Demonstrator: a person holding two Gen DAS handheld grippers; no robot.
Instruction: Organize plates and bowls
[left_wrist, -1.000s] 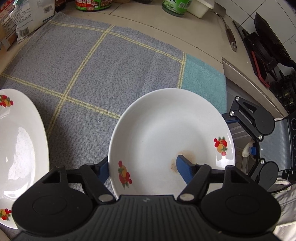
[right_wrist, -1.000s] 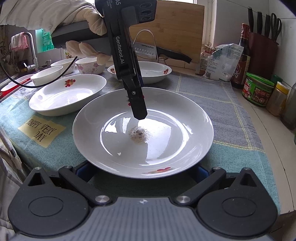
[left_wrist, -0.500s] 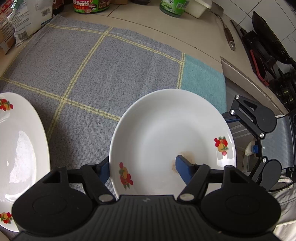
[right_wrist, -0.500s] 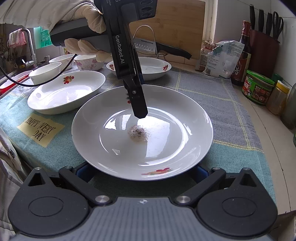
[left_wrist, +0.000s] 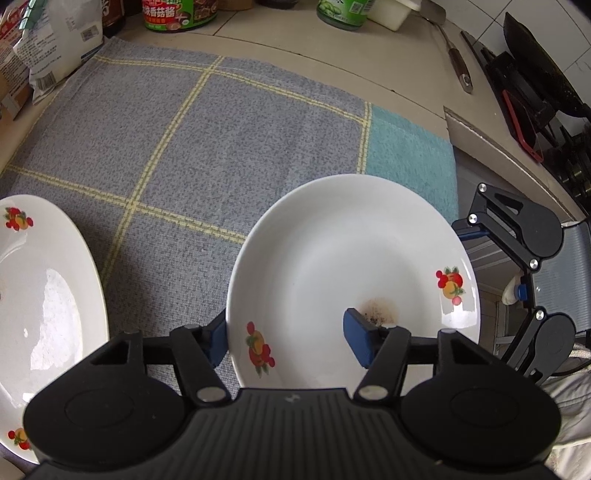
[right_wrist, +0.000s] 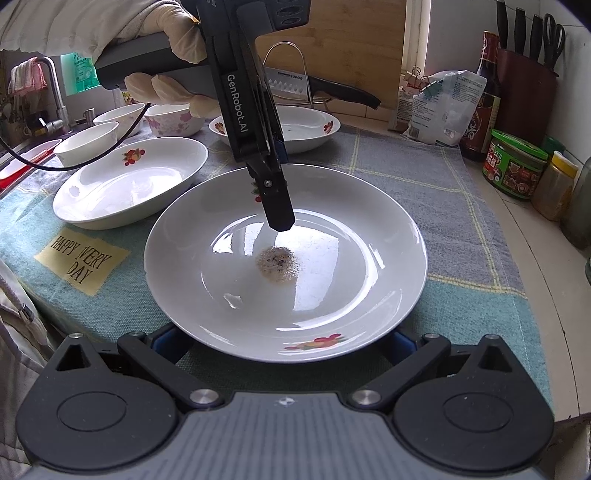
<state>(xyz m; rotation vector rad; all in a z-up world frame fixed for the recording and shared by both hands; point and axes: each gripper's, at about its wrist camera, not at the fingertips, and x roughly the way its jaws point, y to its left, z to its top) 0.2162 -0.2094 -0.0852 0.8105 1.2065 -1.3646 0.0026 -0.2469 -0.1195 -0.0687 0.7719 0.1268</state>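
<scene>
Dead centre on checked cloth (right_wrist: 424, 177): dirty plate (right_wrist: 351, 236), brown speck patch in middle. Left gripper (left_wrist: 288, 338) straddles plate's rim at 12 o'clock, one finger (left_wrist: 356, 338) inside, other outside, jaws wide, not pinching yet I reckon. Right gripper (right_wrist: 284, 343) spread wide under rim at 6 o'clock, gripping nothing. Guess two-sided lift toward second plate (right_wrist: 125, 184) at 10 o'clock, for stacking.

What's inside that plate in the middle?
A brownish, speckled stain sits at the centre of the plate, with one finger of the left gripper above it. The finger hides a little of the rim.
</scene>
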